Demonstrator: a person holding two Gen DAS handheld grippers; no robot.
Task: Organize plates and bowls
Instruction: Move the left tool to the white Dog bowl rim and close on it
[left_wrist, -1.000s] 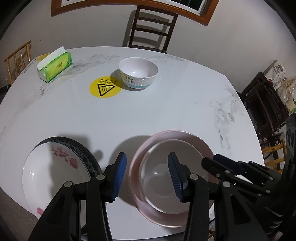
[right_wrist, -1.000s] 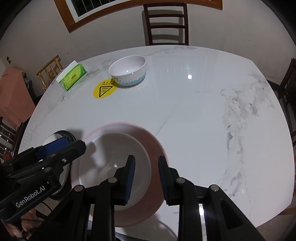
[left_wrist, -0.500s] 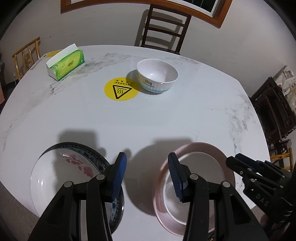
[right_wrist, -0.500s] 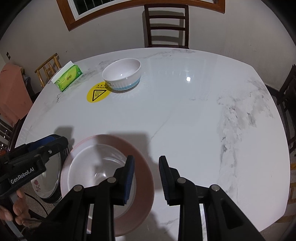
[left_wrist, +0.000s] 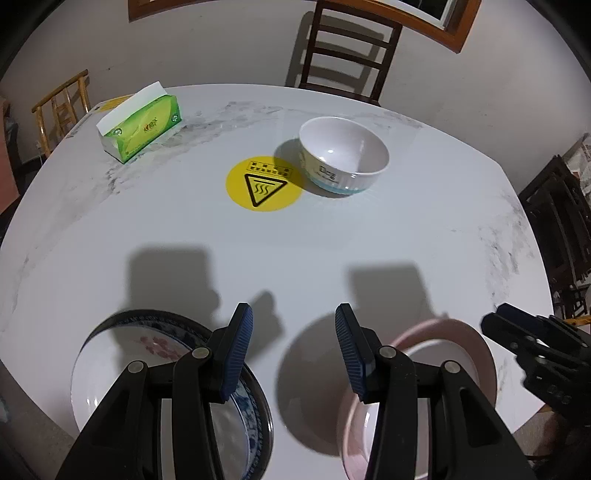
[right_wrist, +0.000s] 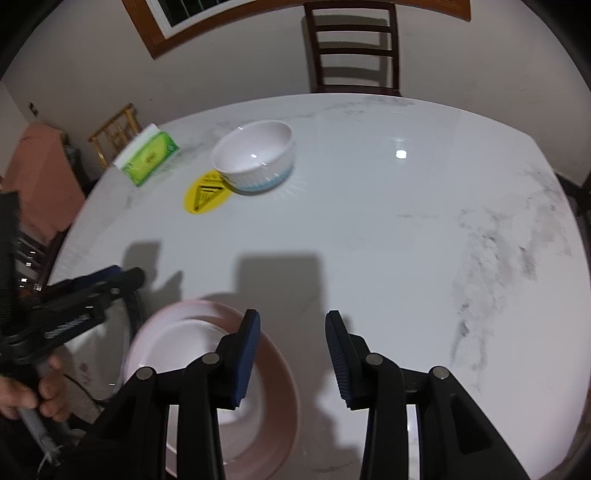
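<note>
Two claws empty: right claw (right_wrist: 291, 350) just widened beside pink plate (right_wrist: 273, 373), left claw (left_wrist: 293, 354) part-open between both plates; white bowl (left_wrist: 343, 155) waiting mid-surface.

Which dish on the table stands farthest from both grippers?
The white bowl beside the yellow sticker; the pink plate and blue-rimmed plate lie near.

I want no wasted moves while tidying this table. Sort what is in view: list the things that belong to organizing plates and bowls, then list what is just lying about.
Belongs to the job:
- pink plate
- blue-rimmed floral plate
- white bowl with a blue base

Just lying about:
- green tissue box
- yellow hot-surface sticker
- dark wooden chair
</note>
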